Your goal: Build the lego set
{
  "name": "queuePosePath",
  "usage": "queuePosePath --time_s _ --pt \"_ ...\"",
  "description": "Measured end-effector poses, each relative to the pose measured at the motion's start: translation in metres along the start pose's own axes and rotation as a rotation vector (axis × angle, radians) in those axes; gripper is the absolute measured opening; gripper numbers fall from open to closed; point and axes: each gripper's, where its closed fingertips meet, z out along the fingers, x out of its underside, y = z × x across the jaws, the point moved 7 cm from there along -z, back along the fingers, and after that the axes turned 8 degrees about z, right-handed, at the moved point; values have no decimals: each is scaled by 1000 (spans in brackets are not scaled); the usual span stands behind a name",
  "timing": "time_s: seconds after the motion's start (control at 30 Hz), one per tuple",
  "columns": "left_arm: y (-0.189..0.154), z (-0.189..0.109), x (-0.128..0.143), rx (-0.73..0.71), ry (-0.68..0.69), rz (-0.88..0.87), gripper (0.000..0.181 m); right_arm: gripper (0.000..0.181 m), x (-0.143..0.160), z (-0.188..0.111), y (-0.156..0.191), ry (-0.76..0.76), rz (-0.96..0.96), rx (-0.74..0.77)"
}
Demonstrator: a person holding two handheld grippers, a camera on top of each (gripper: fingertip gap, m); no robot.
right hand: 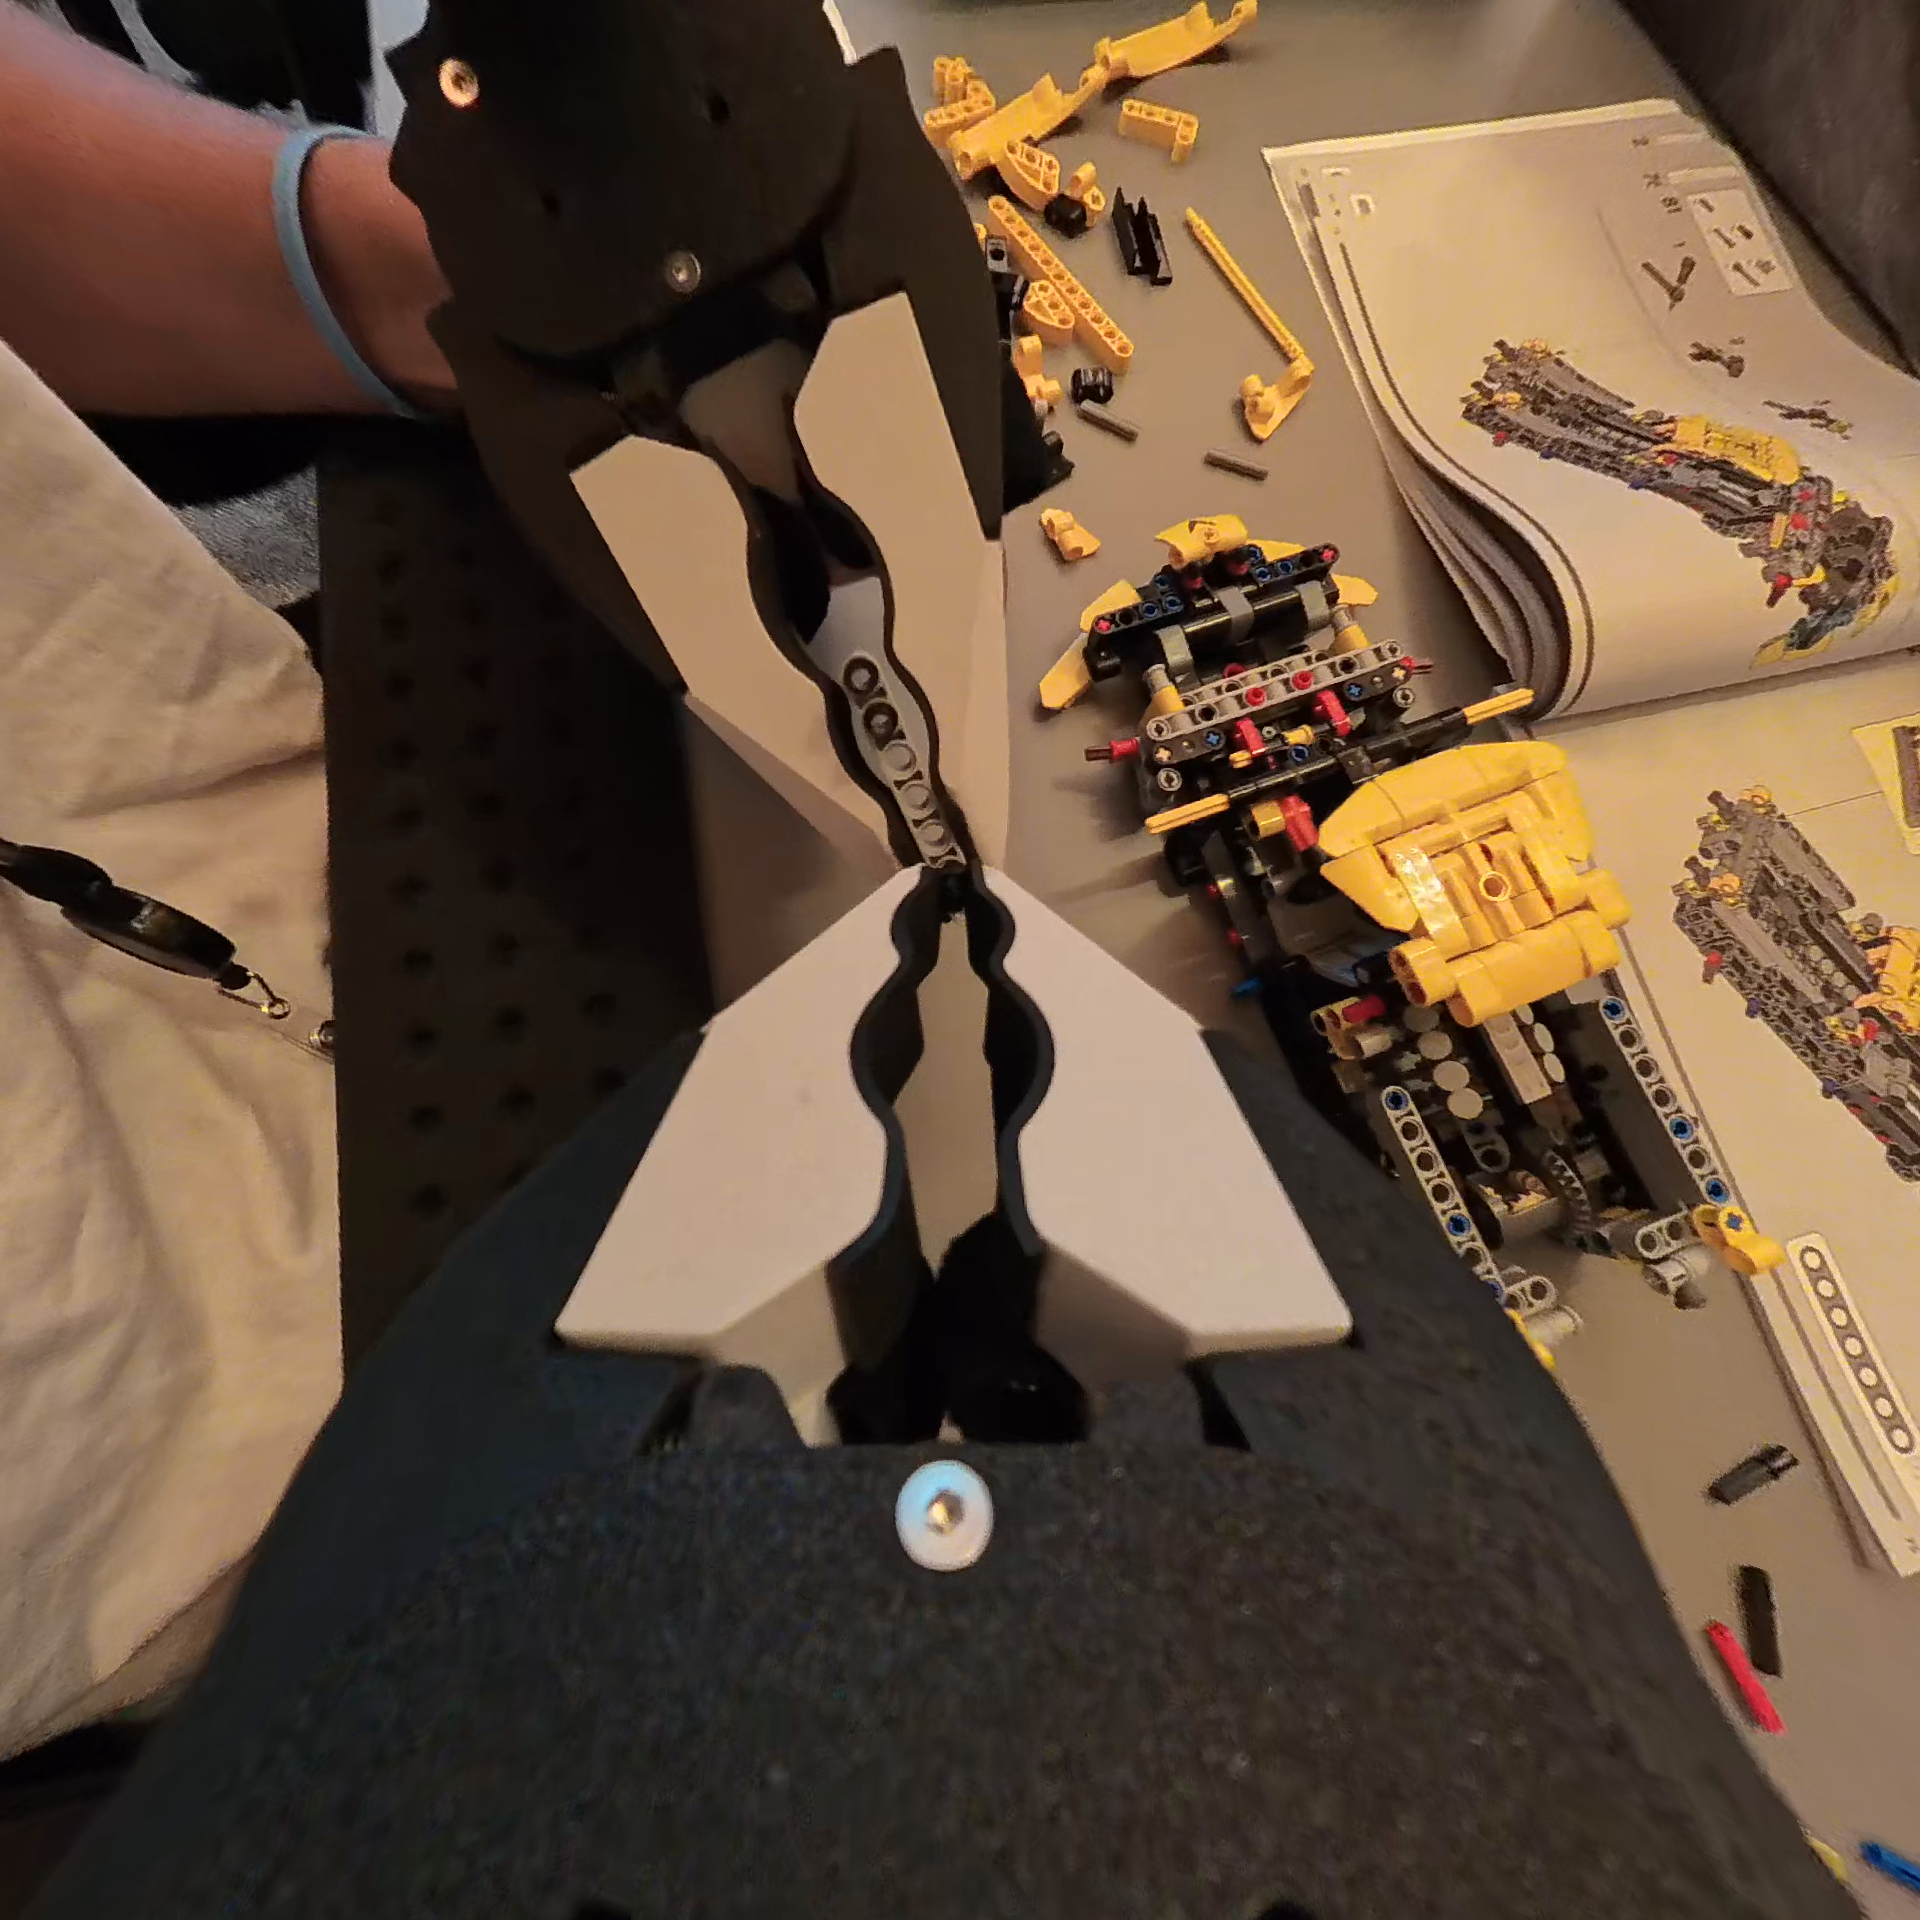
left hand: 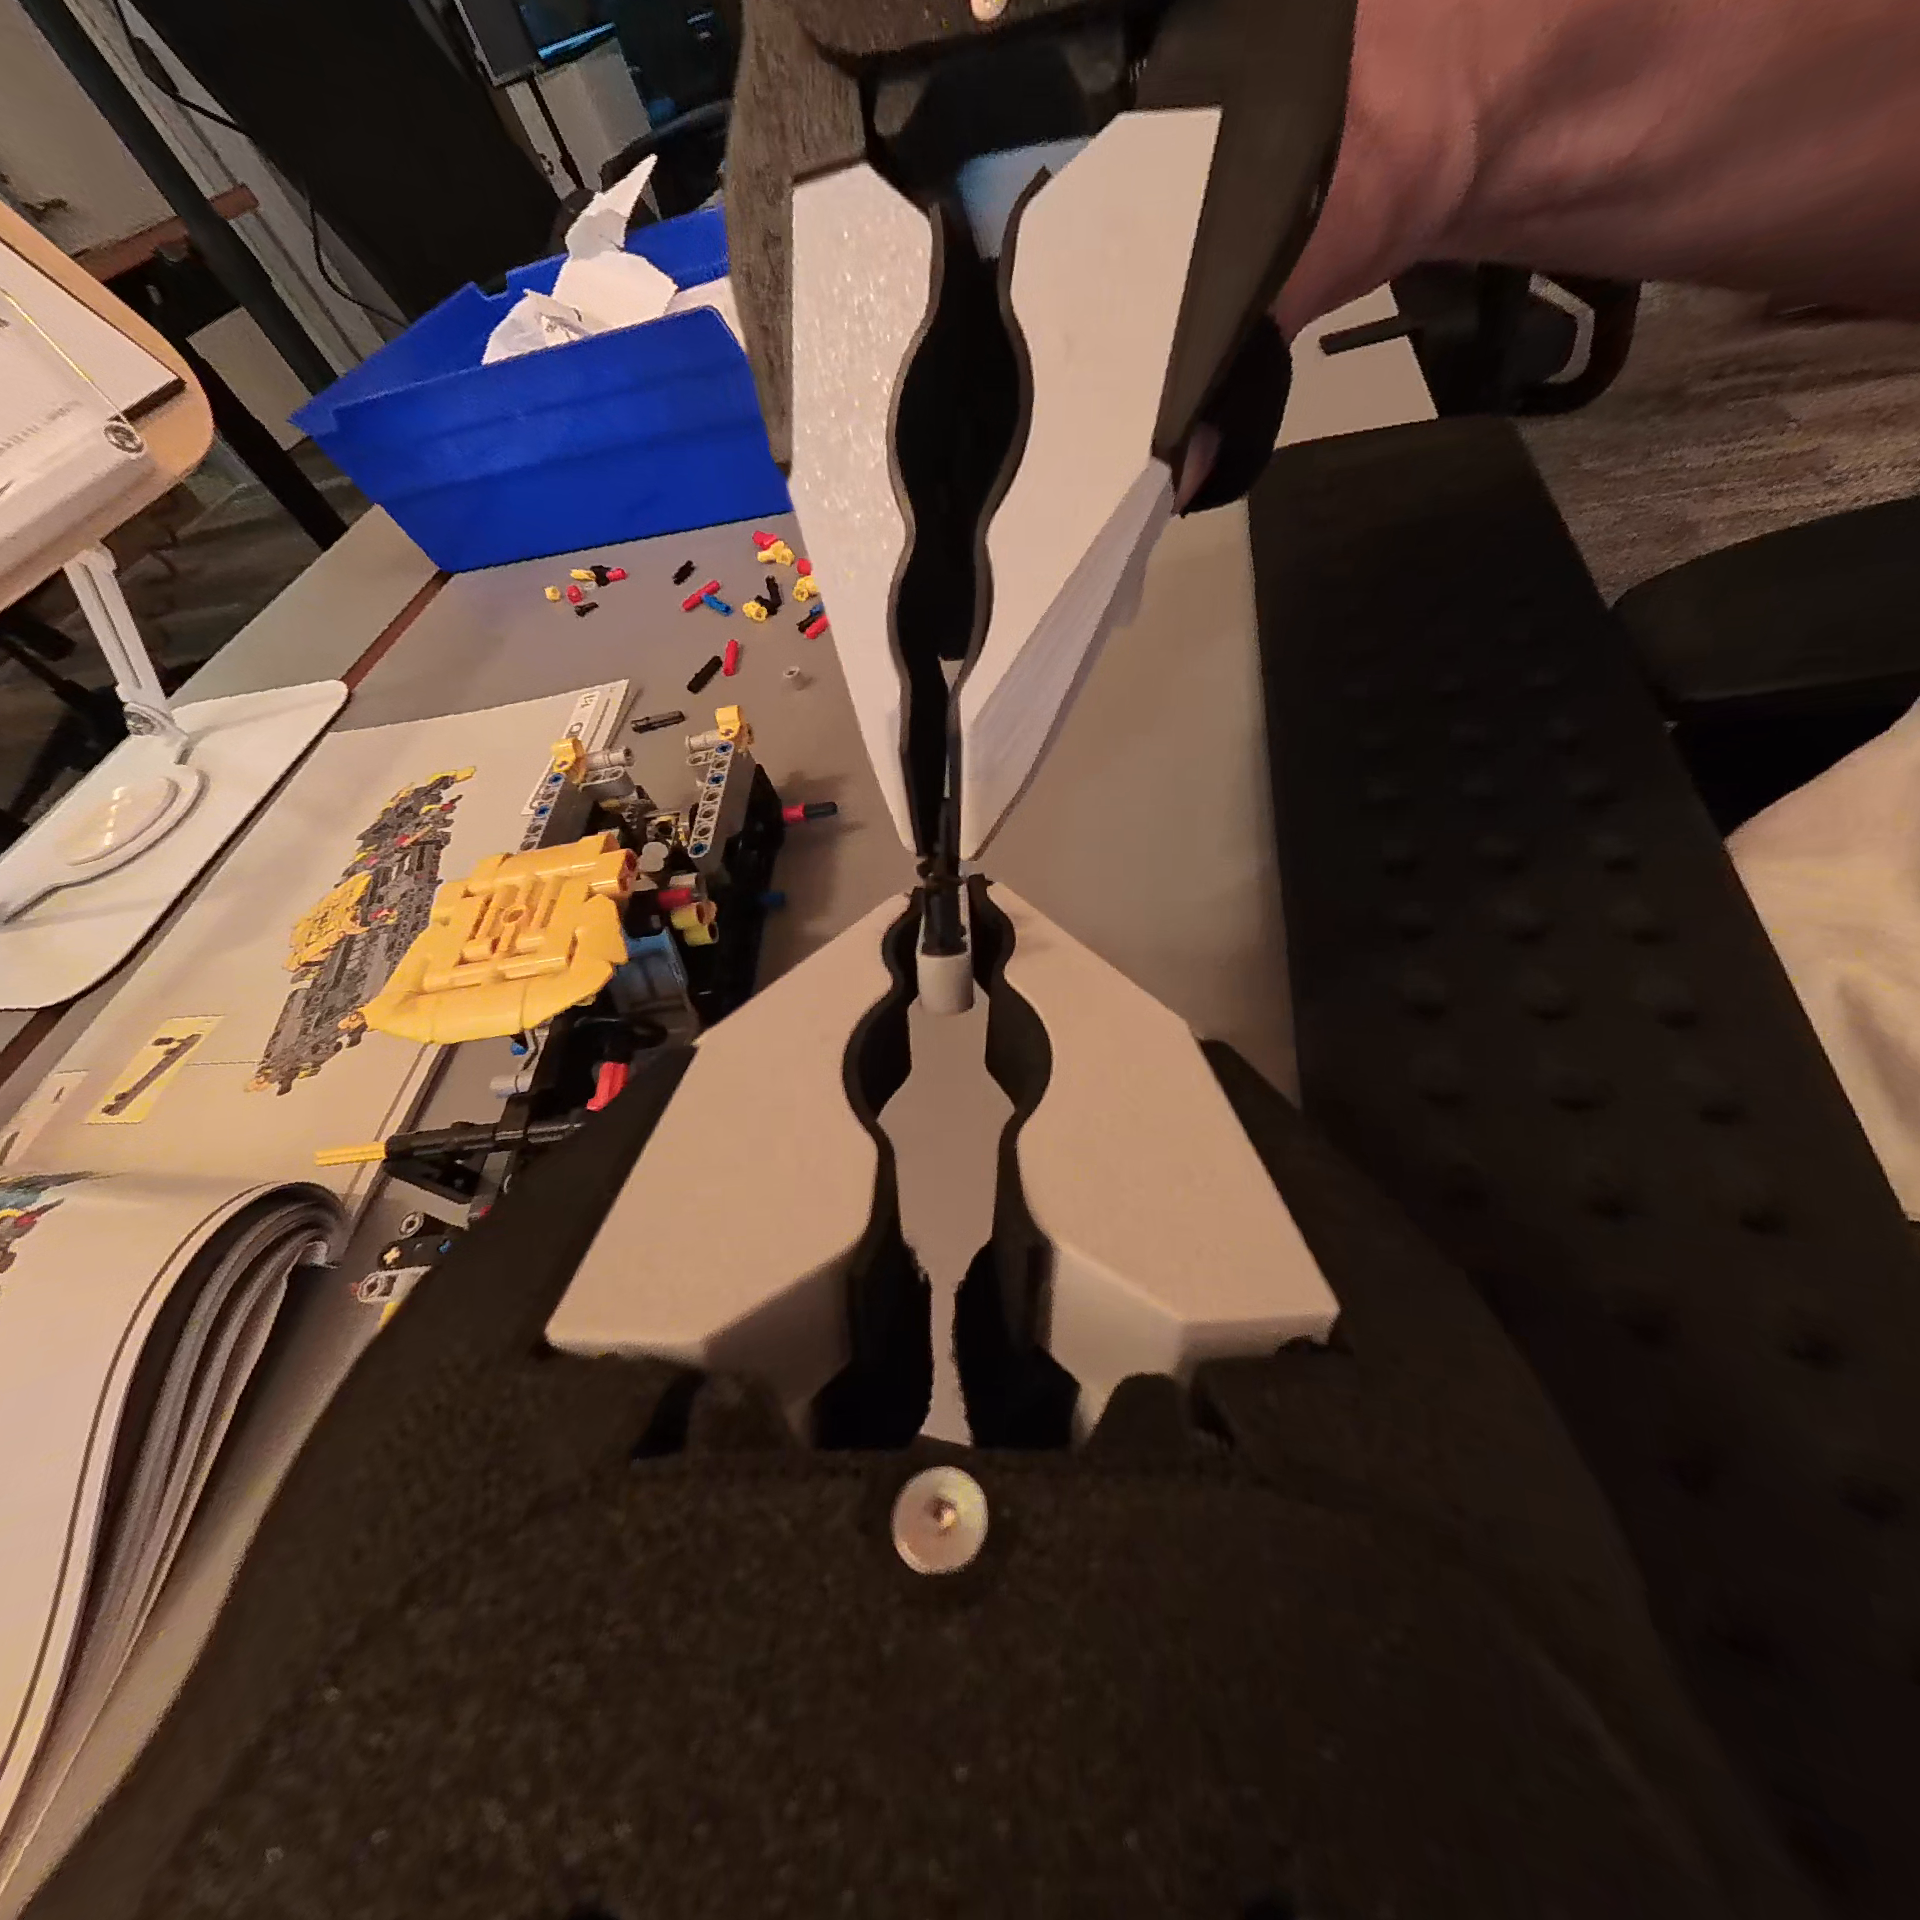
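Observation:
My left gripper [left hand: 940, 909] is shut on a light grey holed beam [left hand: 945, 977], seen end-on here and lengthwise in the right wrist view [right hand: 902, 764]. My right gripper [right hand: 945, 896] is shut on a small black pin [right hand: 948, 891]. It comes in from the top of the left wrist view [left hand: 940, 847]. Both tips meet, and the pin [left hand: 940, 914] touches the beam's end. The left gripper [right hand: 940, 857] faces me in the right wrist view. The part-built yellow, black and grey lego vehicle [left hand: 582, 935] [right hand: 1434, 914] lies on the grey table, apart from both grippers.
An open instruction booklet [left hand: 156, 1351] [right hand: 1662, 416] lies beside the model. Loose small pins [left hand: 727, 597] and a blue bin [left hand: 561, 416] sit farther back. Yellow parts [right hand: 1049, 208] lie scattered. A black perforated surface [left hand: 1507, 935] runs under the grippers. A white stand base [left hand: 125, 810] is on the left. Both grippers' tips are close together, under 4 cm apart.

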Motion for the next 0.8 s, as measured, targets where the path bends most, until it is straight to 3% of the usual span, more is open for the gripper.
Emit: queuePosePath --time_s 0.27,0.37,0.53,0.63,0.73,0.8 --pt "-3 0 -4 16 -16 4 6 4 3 -1 1 -26 38 -78" --pt "-7 5 1 24 35 42 6 4 9 6 -1 28 25 -71" --pt "5 -2 -4 23 -76 -95 7 5 -2 -4 -6 -64 69 -65" --pt "22 -9 -2 35 -157 -303 7 38 -7 -10 -10 -104 2 57" --pt "34 -13 6 69 -205 -504 7 65 -9 2 -3 -93 -99 174" --pt "38 -13 11 106 -224 -614 7 68 -14 13 3 -101 -191 285"
